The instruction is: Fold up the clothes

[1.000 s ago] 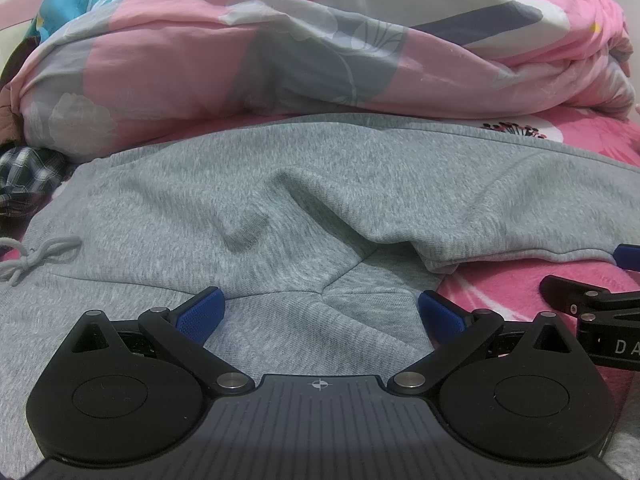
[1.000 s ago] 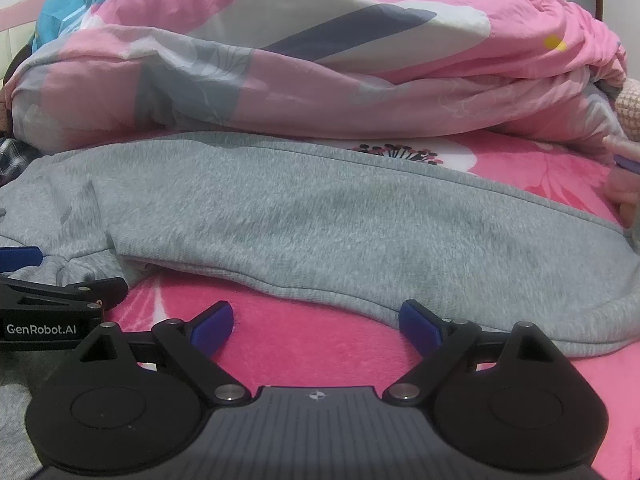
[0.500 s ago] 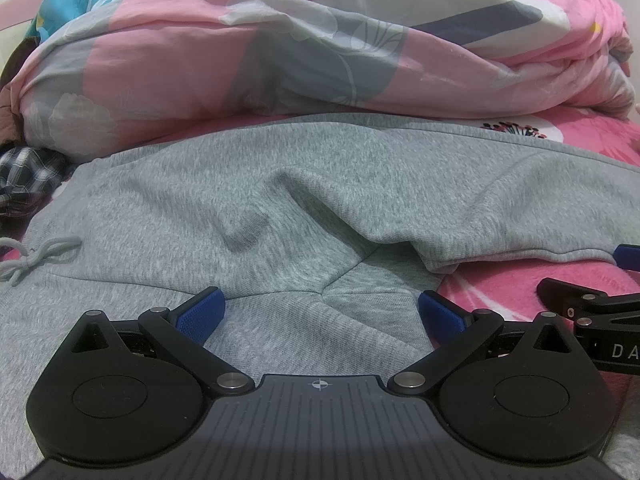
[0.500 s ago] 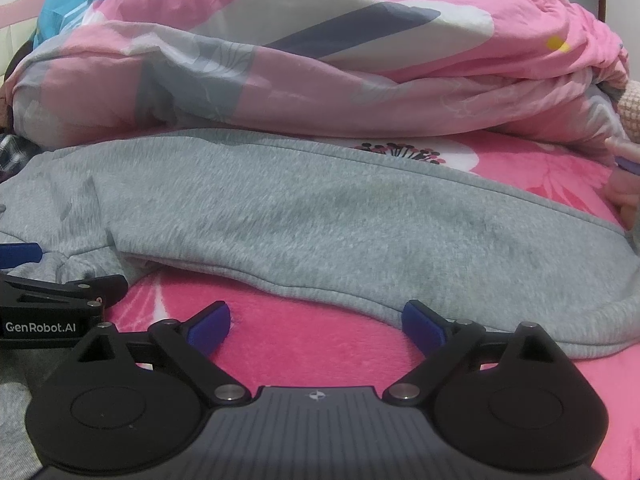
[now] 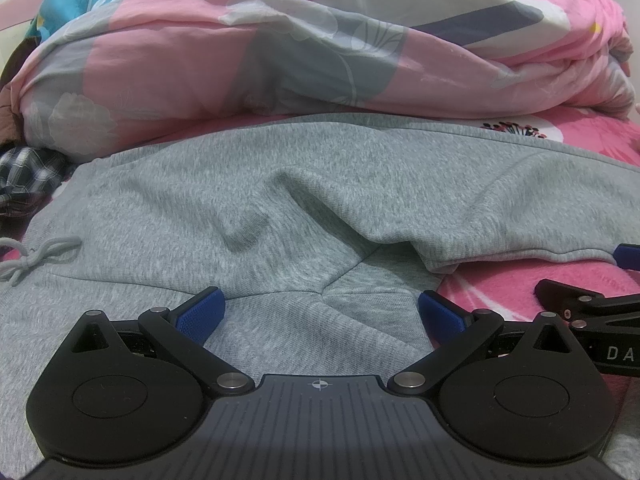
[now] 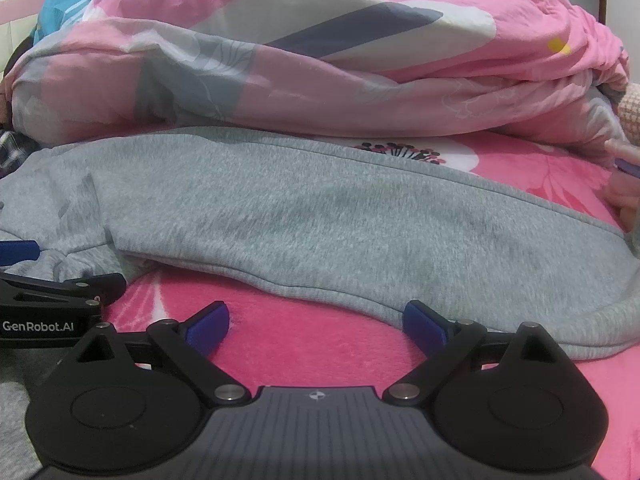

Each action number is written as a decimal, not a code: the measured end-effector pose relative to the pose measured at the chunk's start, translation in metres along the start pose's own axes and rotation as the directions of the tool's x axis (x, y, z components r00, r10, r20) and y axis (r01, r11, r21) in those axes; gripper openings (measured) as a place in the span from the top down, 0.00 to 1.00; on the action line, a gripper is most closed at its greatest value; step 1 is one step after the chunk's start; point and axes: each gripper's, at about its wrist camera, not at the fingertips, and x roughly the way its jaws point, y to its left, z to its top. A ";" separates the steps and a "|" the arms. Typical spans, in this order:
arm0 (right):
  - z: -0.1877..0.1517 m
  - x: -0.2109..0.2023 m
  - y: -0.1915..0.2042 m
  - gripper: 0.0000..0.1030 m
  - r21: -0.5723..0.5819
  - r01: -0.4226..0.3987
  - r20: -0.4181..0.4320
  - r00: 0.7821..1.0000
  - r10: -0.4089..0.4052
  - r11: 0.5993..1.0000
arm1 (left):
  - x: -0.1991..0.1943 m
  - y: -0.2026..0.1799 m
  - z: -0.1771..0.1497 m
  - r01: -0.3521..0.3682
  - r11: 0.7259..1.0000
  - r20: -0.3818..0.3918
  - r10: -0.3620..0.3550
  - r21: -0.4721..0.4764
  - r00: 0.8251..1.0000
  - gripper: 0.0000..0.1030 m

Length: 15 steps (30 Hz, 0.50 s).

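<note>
A grey sweatpants garment [image 5: 248, 216] lies spread on a pink fleece blanket [image 6: 304, 340]. Its drawstring [image 5: 36, 256] shows at the left, and one leg [image 6: 340, 216] stretches off to the right. My left gripper [image 5: 320, 314] stands open low over the crotch seam, with only cloth beneath its blue pads. My right gripper [image 6: 316, 322] is open too, over bare blanket just in front of the leg's lower edge. Each gripper shows in the other's view: the right gripper [image 5: 592, 304] at the right edge, the left gripper [image 6: 60, 292] at the left edge.
A bulky pink, grey and white quilt [image 5: 320, 48] is piled right behind the garment. A dark checked cloth [image 5: 28, 176] lies at the far left. A person's fingers [image 6: 624, 184] show at the right edge of the right wrist view.
Both grippers have barely moved; the right one has crept slightly forward toward the leg's edge. Both stay open.
</note>
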 end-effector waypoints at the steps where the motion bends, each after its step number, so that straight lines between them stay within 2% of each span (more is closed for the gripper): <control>1: 0.000 0.000 0.000 0.05 -0.002 0.002 -0.001 1.000 -0.002 1.000 | 0.000 0.000 0.000 0.000 1.000 0.000 0.000 0.000 1.000 0.00; 15: 0.000 0.003 -0.001 0.02 0.001 0.005 -0.007 1.000 -0.005 1.000 | 0.000 0.000 0.000 0.001 1.000 0.000 -0.001 0.002 1.000 0.00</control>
